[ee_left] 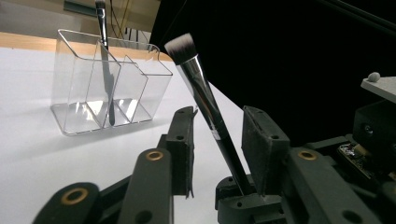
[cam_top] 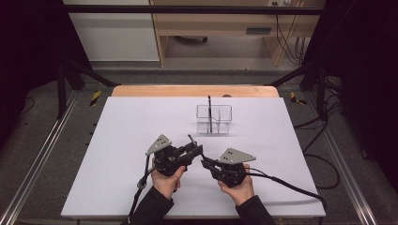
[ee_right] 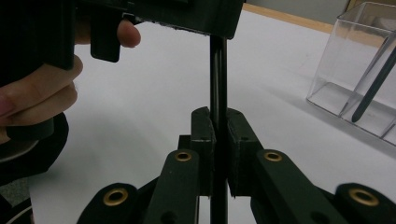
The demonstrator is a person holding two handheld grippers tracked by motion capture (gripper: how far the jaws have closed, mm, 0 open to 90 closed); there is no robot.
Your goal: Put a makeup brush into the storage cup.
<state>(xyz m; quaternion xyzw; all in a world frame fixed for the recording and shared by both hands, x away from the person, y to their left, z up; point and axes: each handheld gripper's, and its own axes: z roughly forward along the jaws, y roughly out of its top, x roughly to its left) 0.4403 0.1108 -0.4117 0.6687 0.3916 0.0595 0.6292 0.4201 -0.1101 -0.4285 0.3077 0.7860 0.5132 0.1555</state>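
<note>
Handoff in mid-air, near edge of the table (cam_top: pixel 117 140).

Right gripper (ee_right: pixel 217 122) was clamped tight on the brush (ee_left: pixel 205 100) handle, pads flat on both sides of the thin black shaft, low down near the tail end. Brush stood up out of the jaws, tilted, bristle head on top.

Left gripper (ee_left: pixel 217 135) straddled the same handle higher up, around the dark part just below the metal ferrule. Jaws were partly open: shaft sat between the pads with a gap showing on each side, nearer the right-hand pad in the left gripper view. No pad contact that I could see, so not gripping.

Handling, my read: brush was light, stiff, thin and round. Glossy handle and ferrule likely slippery, so it could roll or pivot in flat pads if clamped lightly or off-centre. Best grip was the plain black shaft, mid-length, square across the pads. Avoid the bristles (soft, they'd deform) and the tapered ferrule (pads would slide off). With only the tail end pinched, the head end had leverage to swing.

Farther out, mid-table: clear holder (cam_top: pixel 214 119), rigid thin plastic, probably light and easy to tip or slide. A second brush (cam_top: pixel 210 112) stood in it, leaning against a divider.
</note>
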